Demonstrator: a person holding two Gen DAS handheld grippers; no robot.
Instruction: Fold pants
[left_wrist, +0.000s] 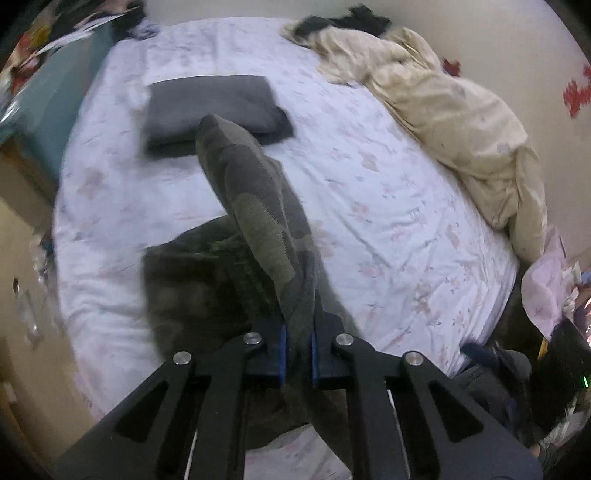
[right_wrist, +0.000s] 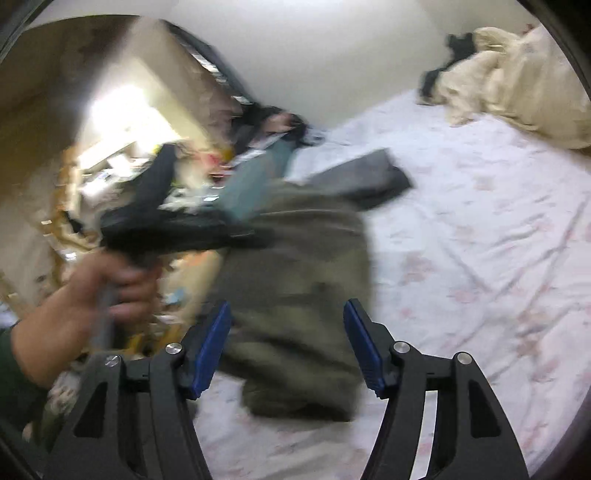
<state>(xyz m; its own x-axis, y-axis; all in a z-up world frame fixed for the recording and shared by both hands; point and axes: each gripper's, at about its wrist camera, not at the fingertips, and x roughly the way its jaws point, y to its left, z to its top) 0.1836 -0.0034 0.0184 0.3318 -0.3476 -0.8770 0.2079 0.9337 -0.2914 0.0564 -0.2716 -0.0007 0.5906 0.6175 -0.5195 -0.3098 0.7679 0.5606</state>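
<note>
The olive camouflage pants (left_wrist: 258, 214) hang from my left gripper (left_wrist: 297, 332), which is shut on a bunched part of the fabric and holds it above the bed. The rest of the pants lies heaped on the sheet below. In the right wrist view the pants (right_wrist: 295, 288) hang blurred in front of my right gripper (right_wrist: 288, 328), whose jaws stand wide open and empty. The left gripper (right_wrist: 255, 236), held in a hand, shows there at the left, gripping the pants' top edge.
A folded dark grey garment (left_wrist: 214, 110) lies on the floral white bedsheet (left_wrist: 388, 229) farther back; it also shows in the right wrist view (right_wrist: 365, 177). A crumpled cream duvet (left_wrist: 454, 122) lies along the right wall. Clutter lines the bed's left side (right_wrist: 122, 166).
</note>
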